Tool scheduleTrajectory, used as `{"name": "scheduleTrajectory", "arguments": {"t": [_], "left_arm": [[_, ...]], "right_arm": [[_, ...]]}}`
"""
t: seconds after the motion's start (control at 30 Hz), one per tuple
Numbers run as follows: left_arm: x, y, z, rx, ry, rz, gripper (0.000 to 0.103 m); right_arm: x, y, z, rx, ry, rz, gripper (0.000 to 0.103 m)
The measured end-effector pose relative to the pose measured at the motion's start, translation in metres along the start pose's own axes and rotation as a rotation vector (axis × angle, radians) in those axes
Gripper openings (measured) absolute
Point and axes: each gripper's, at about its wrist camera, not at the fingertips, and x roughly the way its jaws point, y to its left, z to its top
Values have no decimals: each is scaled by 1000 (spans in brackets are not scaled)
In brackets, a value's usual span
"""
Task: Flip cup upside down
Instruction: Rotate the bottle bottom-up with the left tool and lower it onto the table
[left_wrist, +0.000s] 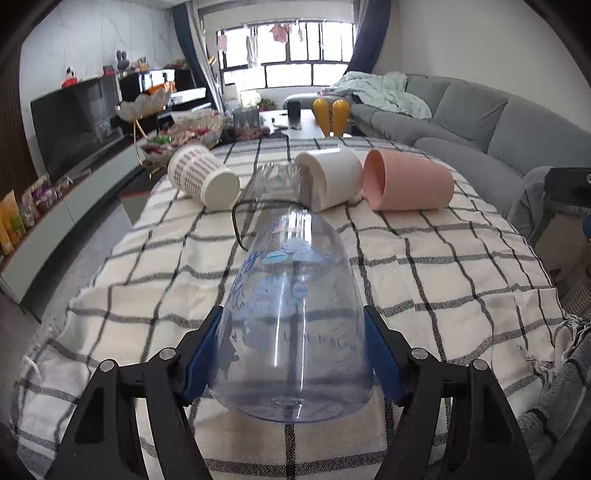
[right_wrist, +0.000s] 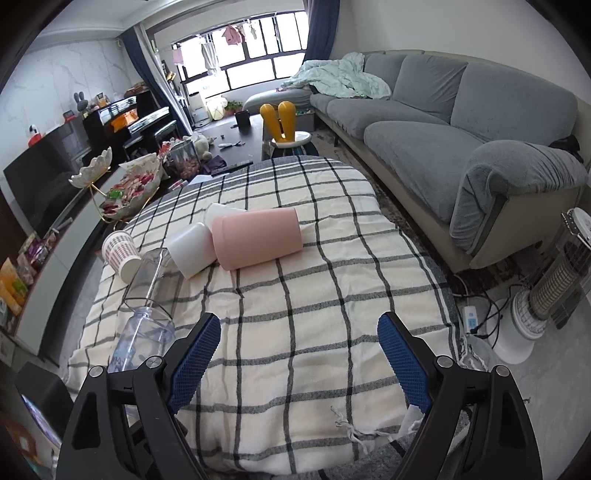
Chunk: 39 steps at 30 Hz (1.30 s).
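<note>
My left gripper (left_wrist: 291, 325) is shut on a clear blue-tinted plastic cup (left_wrist: 291, 314) with a cartoon print, which lies on its side along the fingers, base toward the camera. The same cup shows in the right wrist view (right_wrist: 144, 339) at the lower left. Beyond it on the checked cloth lie a clear glass (left_wrist: 277, 181), a patterned paper cup (left_wrist: 201, 179), a white cup (left_wrist: 330, 179) and a pink cup (left_wrist: 408, 181), all on their sides. My right gripper (right_wrist: 299, 332) is open and empty above the near part of the table.
The checked tablecloth (right_wrist: 295, 295) covers an oval table. A grey sofa (right_wrist: 443, 122) stands to the right, a heater (right_wrist: 546, 291) on the floor at far right, a TV cabinet with snack dishes (right_wrist: 129, 188) to the left.
</note>
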Motion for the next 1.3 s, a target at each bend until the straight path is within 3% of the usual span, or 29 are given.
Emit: {"name": "scheduleTrajectory", "arguments": {"t": [0.2, 0.37, 0.6, 0.83, 0.87, 1.1, 1.3], "left_arm": [[-28, -4, 19, 91, -91, 73, 72], [-42, 4, 52, 127, -18, 69, 72], [-34, -8, 100, 269, 279, -37, 72], [10, -20, 117, 313, 772, -119, 72], [14, -23, 117, 322, 812, -122, 72], [53, -47, 121, 406, 989, -88, 72], [80, -57, 124, 443, 1084, -75, 72]], "right_arm": [[-14, 1, 8, 24, -11, 32, 87], [-35, 1, 23, 60, -57, 67, 87], [-37, -10, 49, 198, 26, 100, 87], [-22, -27, 67, 330, 97, 138, 89], [-16, -29, 67, 349, 111, 148, 89], [26, -45, 66, 449, 203, 182, 90], [50, -51, 71, 479, 229, 196, 90]]}}
